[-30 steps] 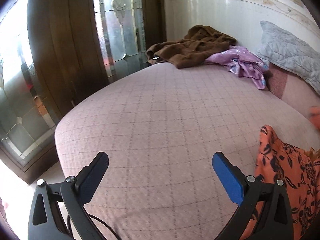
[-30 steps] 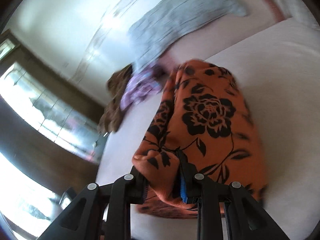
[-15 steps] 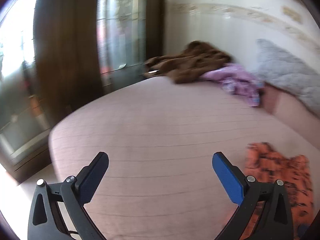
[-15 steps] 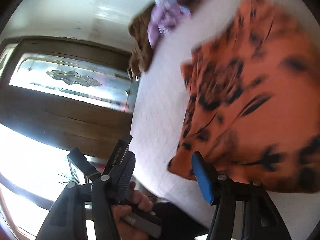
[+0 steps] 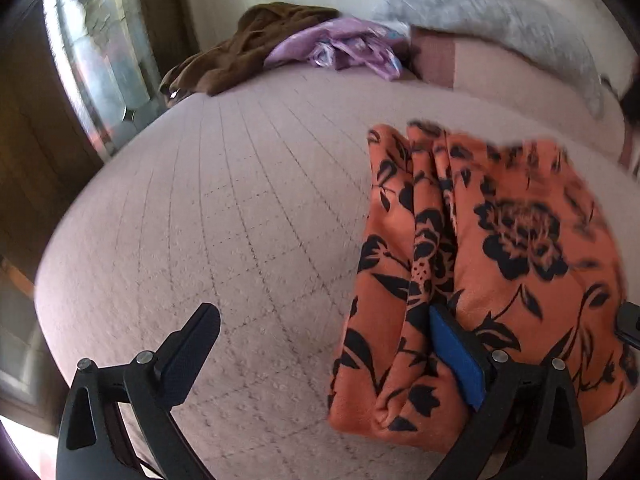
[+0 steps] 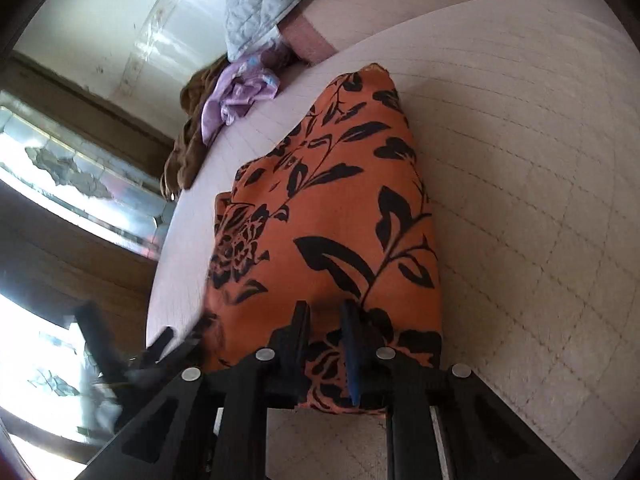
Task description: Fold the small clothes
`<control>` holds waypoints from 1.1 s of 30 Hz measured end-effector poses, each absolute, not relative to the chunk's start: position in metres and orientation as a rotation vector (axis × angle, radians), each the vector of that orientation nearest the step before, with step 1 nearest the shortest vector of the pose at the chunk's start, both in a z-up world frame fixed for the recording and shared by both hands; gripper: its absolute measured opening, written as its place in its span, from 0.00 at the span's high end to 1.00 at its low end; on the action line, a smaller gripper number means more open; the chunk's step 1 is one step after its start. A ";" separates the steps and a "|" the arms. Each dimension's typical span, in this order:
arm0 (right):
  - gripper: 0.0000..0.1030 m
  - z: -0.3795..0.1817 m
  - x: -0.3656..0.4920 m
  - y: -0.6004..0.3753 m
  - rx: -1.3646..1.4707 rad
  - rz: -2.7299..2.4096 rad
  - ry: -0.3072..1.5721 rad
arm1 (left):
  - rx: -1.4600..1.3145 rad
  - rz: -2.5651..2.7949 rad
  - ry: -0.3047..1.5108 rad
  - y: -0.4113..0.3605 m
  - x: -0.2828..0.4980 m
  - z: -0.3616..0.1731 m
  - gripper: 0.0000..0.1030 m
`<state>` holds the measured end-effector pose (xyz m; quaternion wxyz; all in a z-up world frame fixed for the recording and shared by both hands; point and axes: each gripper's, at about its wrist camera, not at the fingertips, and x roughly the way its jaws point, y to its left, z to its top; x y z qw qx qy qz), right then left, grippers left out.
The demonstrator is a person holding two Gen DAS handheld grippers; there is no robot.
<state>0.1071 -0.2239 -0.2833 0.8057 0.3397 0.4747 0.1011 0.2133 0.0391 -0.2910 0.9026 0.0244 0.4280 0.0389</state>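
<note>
Orange flowered garment (image 5: 480, 264) spread on the pink quilted bed (image 5: 240, 220), bunched into lengthwise ridges along its left side, flatter toward the right. Long axis running away from both cameras, near hem closest to the tongs, far end pointing toward the grey pillow (image 5: 492, 16) by the wall.

Left tongs (image 5: 324, 352) spread wide, holding nothing. Only the blue-padded finger (image 5: 456, 360) over the cloth, by the ridged folds at the near hem; the other finger over bare quilt, well to the left of the garment. Most of the cloth therefore lying to the right of these tongs, not between them.

Right tongs (image 6: 326, 344) drawn narrow at the near hem, a strip of orange cloth visible in the slim gap. Probably pinching that edge, though hard to say from this angle whether truly gripped or merely hovering just above it. Right side clearly the nearer and better centred of the two.

Judged next: left tongs needing a shift rightward onto the near left corner before closing, so that both ends of the hem can be carried forward along the long axis toward the far end.

Brown blanket (image 5: 248, 48) and purple clothing (image 5: 340, 44) heaped at the far corner, well apart from the work.
</note>
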 end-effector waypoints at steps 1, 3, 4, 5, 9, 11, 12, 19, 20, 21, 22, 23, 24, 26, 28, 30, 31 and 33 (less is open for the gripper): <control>0.82 -0.278 0.112 -0.226 0.715 0.217 1.015 | 0.064 0.081 0.881 0.038 0.214 -0.290 0.02; 0.78 -0.263 0.122 -0.235 0.682 0.212 0.974 | 0.099 0.093 0.873 0.033 0.214 -0.290 0.01; 0.78 -0.255 0.132 -0.239 0.656 0.191 0.960 | 0.098 0.094 0.871 0.032 0.214 -0.290 0.01; 0.78 -0.249 0.136 -0.245 0.641 0.168 0.962 | 0.097 0.093 0.874 0.032 0.215 -0.290 0.01; 0.78 -0.257 0.192 -0.254 0.620 0.073 1.007 | 0.069 0.082 0.886 0.031 0.218 -0.293 0.01; 0.80 -0.282 0.220 -0.258 0.605 0.024 1.079 | 0.065 0.075 0.890 0.030 0.223 -0.296 0.01; 0.79 -0.295 0.230 -0.260 0.605 0.024 1.122 | 0.068 0.076 0.890 0.030 0.223 -0.297 0.01; 0.78 -0.277 0.254 -0.256 0.611 0.047 1.126 | 0.045 0.083 0.898 0.032 0.225 -0.299 0.01; 0.78 -0.270 0.256 -0.248 0.607 0.088 1.108 | 0.044 0.084 0.896 0.032 0.225 -0.299 0.01; 0.78 -0.264 0.259 -0.239 0.596 0.127 1.100 | 0.044 0.086 0.894 0.032 0.224 -0.299 0.01; 0.78 -0.260 0.261 -0.229 0.584 0.152 1.099 | 0.047 0.086 0.892 0.032 0.224 -0.299 0.01; 0.78 -0.258 0.265 -0.217 0.569 0.178 1.101 | 0.047 0.084 0.892 0.033 0.224 -0.300 0.00; 0.78 -0.258 0.271 -0.206 0.555 0.201 1.108 | 0.047 0.083 0.891 0.033 0.224 -0.300 0.00; 0.78 -0.268 0.286 -0.185 0.545 0.240 1.139 | 0.048 0.082 0.887 0.033 0.223 -0.301 0.00; 0.78 -0.287 0.300 -0.170 0.551 0.229 1.191 | 0.059 0.085 0.882 0.032 0.223 -0.302 0.00; 0.79 -0.304 0.307 -0.163 0.524 0.188 1.224 | 0.054 0.081 0.880 0.033 0.223 -0.302 0.00; 0.79 -0.302 0.308 -0.161 0.511 0.173 1.205 | 0.052 0.080 0.879 0.032 0.223 -0.302 0.00; 0.79 -0.296 0.310 -0.161 0.501 0.165 1.220 | 0.052 0.076 0.876 0.032 0.222 -0.302 0.00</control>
